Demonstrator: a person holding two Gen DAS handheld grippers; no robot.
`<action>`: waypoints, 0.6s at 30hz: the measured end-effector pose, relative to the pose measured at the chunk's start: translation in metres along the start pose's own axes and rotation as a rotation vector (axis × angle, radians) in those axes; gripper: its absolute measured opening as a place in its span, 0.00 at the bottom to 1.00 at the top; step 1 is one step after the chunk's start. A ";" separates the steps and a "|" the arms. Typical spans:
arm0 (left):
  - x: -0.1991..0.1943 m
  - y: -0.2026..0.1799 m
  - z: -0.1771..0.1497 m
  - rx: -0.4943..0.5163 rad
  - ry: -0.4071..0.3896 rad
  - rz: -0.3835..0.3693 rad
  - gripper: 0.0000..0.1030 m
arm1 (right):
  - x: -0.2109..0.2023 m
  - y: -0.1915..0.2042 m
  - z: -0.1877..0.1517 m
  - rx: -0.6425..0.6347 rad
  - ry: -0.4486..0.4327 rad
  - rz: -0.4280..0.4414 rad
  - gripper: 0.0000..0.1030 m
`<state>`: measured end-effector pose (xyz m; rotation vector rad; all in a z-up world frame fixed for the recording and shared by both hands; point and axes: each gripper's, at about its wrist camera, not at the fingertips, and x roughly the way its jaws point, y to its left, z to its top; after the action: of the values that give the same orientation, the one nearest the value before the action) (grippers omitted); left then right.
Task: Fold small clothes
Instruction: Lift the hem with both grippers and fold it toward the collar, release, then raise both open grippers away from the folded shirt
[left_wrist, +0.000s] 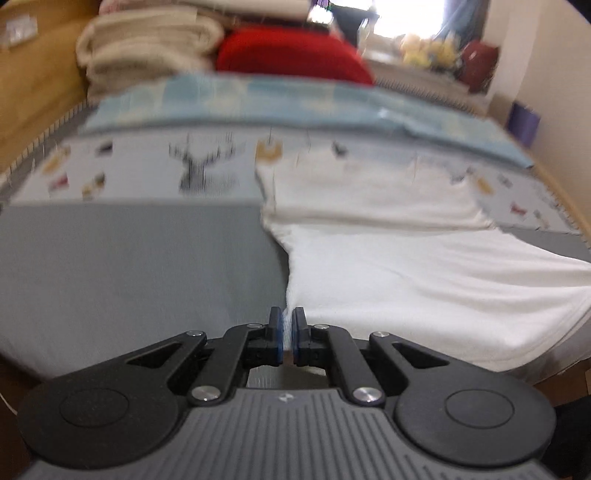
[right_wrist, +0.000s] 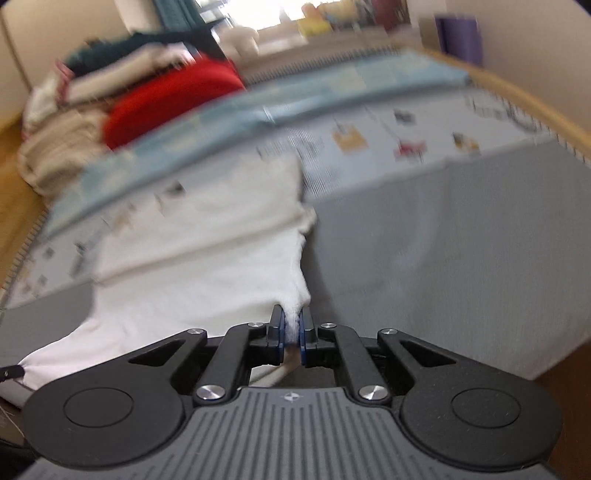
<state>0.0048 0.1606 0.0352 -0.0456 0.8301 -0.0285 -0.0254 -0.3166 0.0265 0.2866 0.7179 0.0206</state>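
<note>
Surface: grey mat (left_wrist: 129, 266) is covering a bed, with a patterned sheet (left_wrist: 147, 166) and piled bedding (left_wrist: 147, 48) lying beyond.
Garment: white cloth (left_wrist: 424, 273) is lying flat on the mat, stretching away from both tools.
Left gripper (left_wrist: 287, 332): is pinching the cloth's near left corner.
Right gripper (right_wrist: 291, 332): is pinching the near right corner.
Pose: both are sitting low and level, pointing forward.
Next move: judged, carrying the near edge forward over the far edge.

No legible text, numbers or brand names in either view. Only a small star-shaped emblem (right_wrist: 291, 397) stands on the right gripper's ribbed grey housing; prints on the bedding are blurred.
</note>
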 end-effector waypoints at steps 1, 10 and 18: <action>-0.012 -0.002 0.003 0.017 -0.025 -0.003 0.04 | -0.014 0.000 0.003 -0.009 -0.026 0.016 0.06; -0.141 0.007 0.008 0.009 -0.186 -0.120 0.04 | -0.144 -0.016 0.010 0.000 -0.181 0.138 0.06; -0.047 0.006 0.041 0.025 -0.082 -0.053 0.00 | -0.088 -0.020 0.019 -0.012 -0.083 0.057 0.06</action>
<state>0.0032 0.1699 0.0976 -0.0445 0.7462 -0.0861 -0.0810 -0.3506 0.0913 0.2946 0.6269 0.0668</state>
